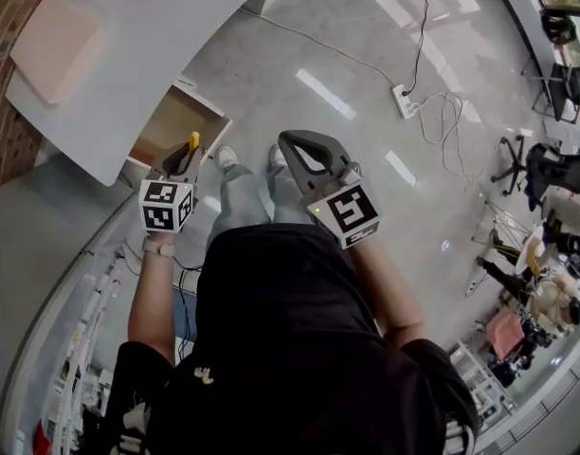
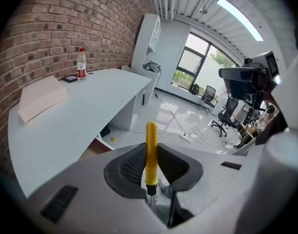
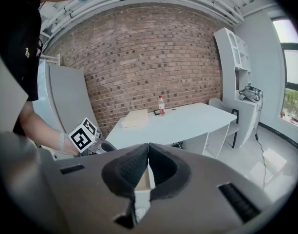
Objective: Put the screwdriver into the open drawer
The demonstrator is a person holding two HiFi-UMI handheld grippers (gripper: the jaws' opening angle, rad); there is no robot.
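Note:
A screwdriver with a yellow handle stands between the jaws of my left gripper, which is shut on it. In the left gripper view the handle points up and away, with the metal shaft running back toward the camera. Just beyond the left gripper, the open wooden drawer juts out from under the white desk. My right gripper hangs over the floor to the right, jaws shut and empty. The right gripper view also shows the left gripper's marker cube.
A beige pad lies on the desk, and a water bottle stands near the brick wall. The person's shoes are by the drawer. A power strip with cables lies on the floor, and office chairs stand at the right.

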